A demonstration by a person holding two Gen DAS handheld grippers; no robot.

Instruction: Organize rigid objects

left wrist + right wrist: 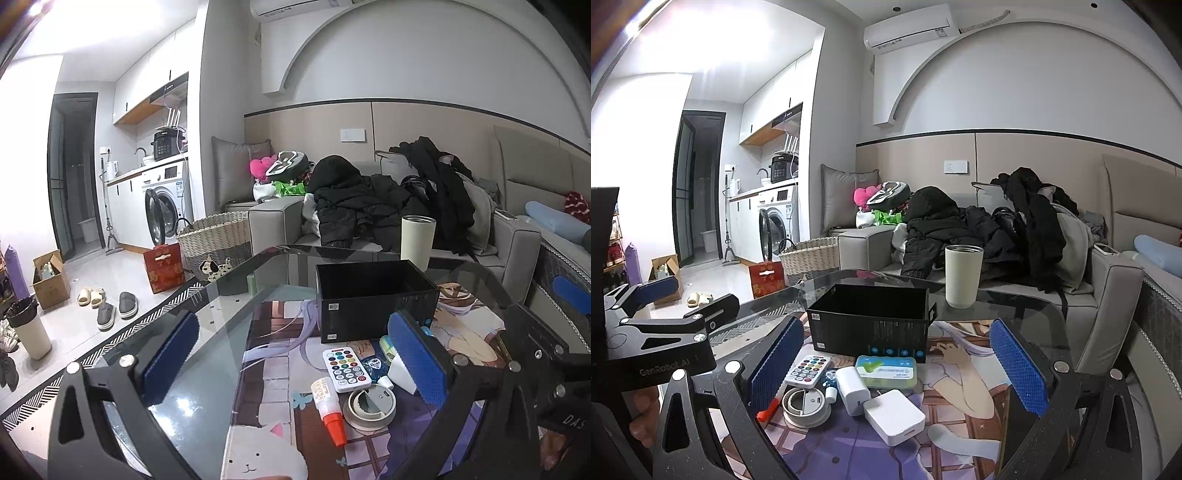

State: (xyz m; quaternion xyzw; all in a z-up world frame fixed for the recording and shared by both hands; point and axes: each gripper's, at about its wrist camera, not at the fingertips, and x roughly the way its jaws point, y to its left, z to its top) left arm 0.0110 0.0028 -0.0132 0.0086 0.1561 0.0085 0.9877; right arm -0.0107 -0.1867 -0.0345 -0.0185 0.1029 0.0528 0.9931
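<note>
At the far left of the right wrist view we see the left gripper (pixel 670 295), its body lettered "GenRobot.AI", hovering off the table's left edge with jaws spread wide and nothing between them. Moving right, the glue bottle (pixel 330 410) lies flat on the printed mat (pixel 273 373), long axis running near to far, red cap toward us; its label is too blurred for us to read. Beside it sits the tape roll (pixel 369 405), and just beyond, the white remote (pixel 345 369) with coloured buttons points away toward the open black box (pixel 870 317), whose small label print we cannot make out. Right of those, a white charger cube (pixel 852 389), a flat white adapter (pixel 894 416) and a green-lidded case (pixel 886 371) with a tick mark cluster together. The cream tumbler (pixel 962 275) stands upright behind. The right gripper (pixel 899 365) hangs above this cluster, jaws wide and empty.
</note>
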